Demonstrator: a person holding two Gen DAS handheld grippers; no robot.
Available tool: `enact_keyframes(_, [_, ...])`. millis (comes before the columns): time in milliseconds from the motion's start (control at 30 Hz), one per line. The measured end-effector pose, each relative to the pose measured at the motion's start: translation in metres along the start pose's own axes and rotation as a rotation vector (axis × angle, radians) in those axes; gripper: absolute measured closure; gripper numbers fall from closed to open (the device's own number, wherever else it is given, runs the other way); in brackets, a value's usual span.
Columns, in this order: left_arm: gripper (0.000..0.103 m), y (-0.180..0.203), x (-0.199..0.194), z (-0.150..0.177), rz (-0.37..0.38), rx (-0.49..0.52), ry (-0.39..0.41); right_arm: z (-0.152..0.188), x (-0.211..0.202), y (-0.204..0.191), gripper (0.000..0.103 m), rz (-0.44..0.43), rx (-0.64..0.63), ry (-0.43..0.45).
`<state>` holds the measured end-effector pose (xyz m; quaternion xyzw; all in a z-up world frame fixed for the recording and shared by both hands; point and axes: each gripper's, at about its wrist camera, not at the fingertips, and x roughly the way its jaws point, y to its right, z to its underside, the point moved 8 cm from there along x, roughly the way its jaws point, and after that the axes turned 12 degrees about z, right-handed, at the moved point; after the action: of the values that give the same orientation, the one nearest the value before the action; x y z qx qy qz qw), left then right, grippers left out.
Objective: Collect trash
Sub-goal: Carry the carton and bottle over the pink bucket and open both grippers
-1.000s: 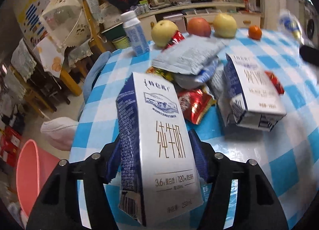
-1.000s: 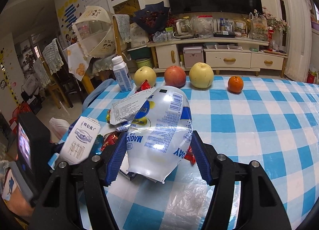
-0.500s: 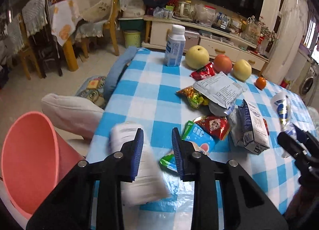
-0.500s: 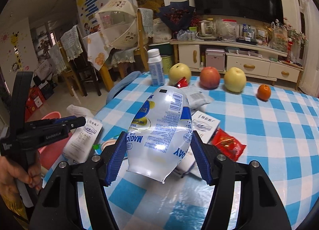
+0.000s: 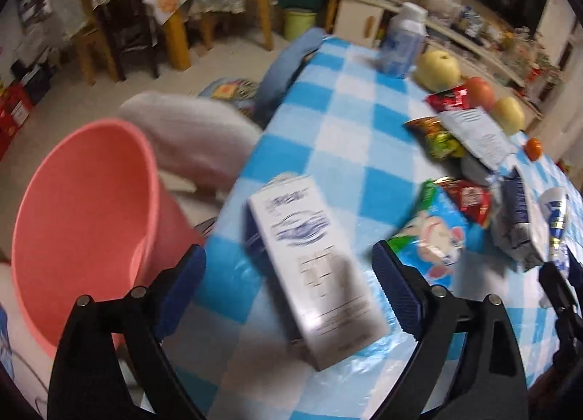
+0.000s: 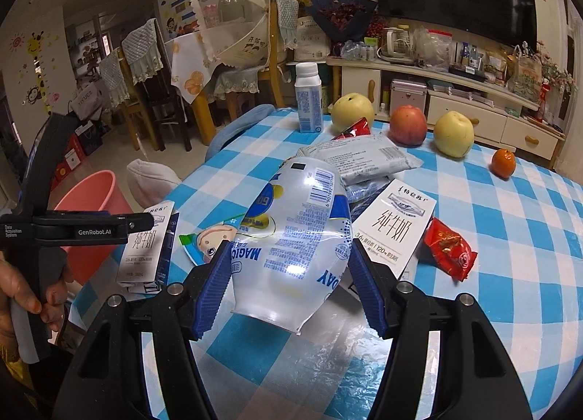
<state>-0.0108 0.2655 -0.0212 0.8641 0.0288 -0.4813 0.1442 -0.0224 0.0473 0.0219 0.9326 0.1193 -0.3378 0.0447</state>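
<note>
Pink plastic bin (image 5: 83,223) waits below the desk's (image 5: 328,136) left edge while our left claw (image 5: 288,274) opens off the milk carton (image 5: 313,267) lying at that edge, and our right claw (image 6: 288,274), clenched on a crushed bottle (image 6: 295,238), should next reach the bin.

A bucket (image 5: 83,208) stands on the floor beside the surface (image 6: 510,274), left of its edge. Near that edge a milk carton (image 5: 313,267) sits between the spread fingers of the left claw (image 5: 288,285), touching neither. In the right wrist view a second carton (image 6: 395,228) lies flat behind the pouch (image 6: 295,241), with a snack packet (image 6: 450,248) to its right. Fruit (image 6: 408,126) lines the far side, a bottle (image 6: 309,103) at its left end.
</note>
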Motion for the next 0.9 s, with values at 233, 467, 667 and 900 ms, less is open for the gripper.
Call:
enact_keyframes(233, [0.011,-0.006,0.015,0.015,0.004,-0.092,-0.035,0.008,0.005,0.0,0.039,-0.021,-0.013,-0.019])
enact_keyframes(467, [0.011,0.013,0.036,0.026,-0.009,-0.041,-0.074,0.01,0.004,0.003,0.039,-0.024,-0.007,-0.024])
enact_keyframes(667, [0.046,0.016,0.03,0.019,0.004,-0.019,-0.018,0.014,0.002,-0.005,0.039,-0.037,-0.033,-0.023])
enact_keyframes(900, [0.048,0.026,0.01,0.008,0.085,-0.001,0.051,0.013,-0.002,-0.024,0.039,-0.052,-0.06,-0.016])
